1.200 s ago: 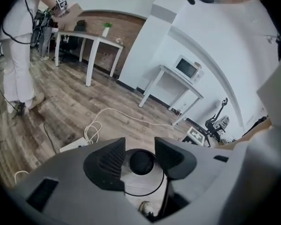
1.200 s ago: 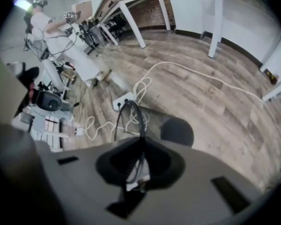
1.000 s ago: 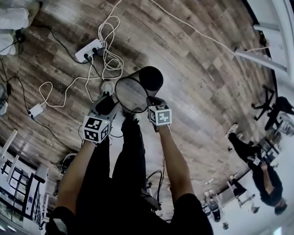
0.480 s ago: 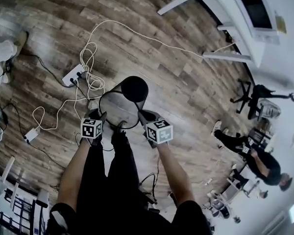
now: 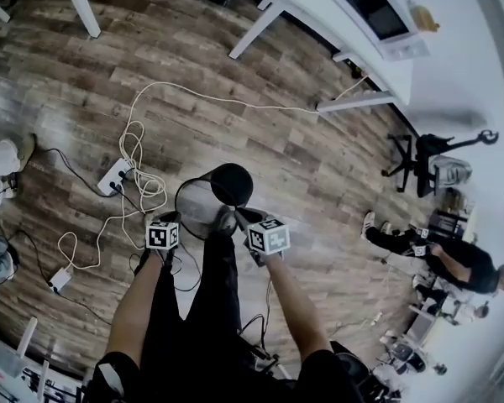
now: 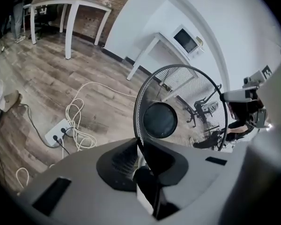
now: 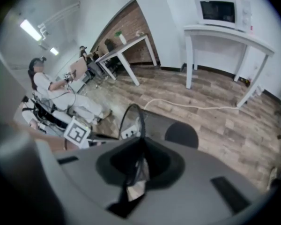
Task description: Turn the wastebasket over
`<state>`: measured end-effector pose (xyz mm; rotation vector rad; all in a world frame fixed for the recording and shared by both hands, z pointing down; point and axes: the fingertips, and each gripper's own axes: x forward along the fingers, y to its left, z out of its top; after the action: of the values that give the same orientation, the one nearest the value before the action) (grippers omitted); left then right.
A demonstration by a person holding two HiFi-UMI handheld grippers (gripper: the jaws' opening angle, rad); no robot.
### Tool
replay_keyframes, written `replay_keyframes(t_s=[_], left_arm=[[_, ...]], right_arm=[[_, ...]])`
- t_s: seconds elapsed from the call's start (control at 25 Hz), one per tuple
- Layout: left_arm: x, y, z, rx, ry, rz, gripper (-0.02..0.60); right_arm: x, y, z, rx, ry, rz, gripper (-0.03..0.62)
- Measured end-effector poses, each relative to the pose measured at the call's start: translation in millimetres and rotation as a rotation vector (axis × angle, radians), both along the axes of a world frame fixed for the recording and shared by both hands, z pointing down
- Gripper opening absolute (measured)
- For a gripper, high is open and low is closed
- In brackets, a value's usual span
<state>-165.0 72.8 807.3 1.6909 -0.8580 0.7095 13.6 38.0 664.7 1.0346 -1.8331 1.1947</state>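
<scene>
Left gripper view has the left gripper (image 6: 139,150) closing its jaws on the thin wire rim of the black wire-mesh round wastebasket (image 6: 180,102), and the rim runs straight into the narrow gap between the fingers. Right gripper view shows the right gripper (image 7: 139,156) with its jaws pinched together on the opposite side of that rim. Beyond both sets of fingers the basket hangs in the air on its side, with its mouth toward the grippers and its solid base farther out.

Each hold is only on a thin wire, so the basket may pivot or slide out as it is turned, more so if the left jaws are not fully seated. Below and beyond the fingers lie a white power strip (image 6: 56,132) and looped white cables (image 6: 77,118) on the brown wood-plank floor (image 6: 47,78). A dropped basket could land on them.
</scene>
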Motion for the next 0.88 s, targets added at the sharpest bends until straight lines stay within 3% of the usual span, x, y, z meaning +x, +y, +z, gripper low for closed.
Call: replay_keyframes(t_s=[0.4,0.88], left_arm=[[66,-29,-15,0.123,-0.075,0.04,0.054],[156,-60,32,0.129,-0.158,0.105,0.042]], right_arm=[[106,11,53,-0.04,-0.06,0.133,0.052],[207,21,150,-0.117,-0.107,0.313,0.051]])
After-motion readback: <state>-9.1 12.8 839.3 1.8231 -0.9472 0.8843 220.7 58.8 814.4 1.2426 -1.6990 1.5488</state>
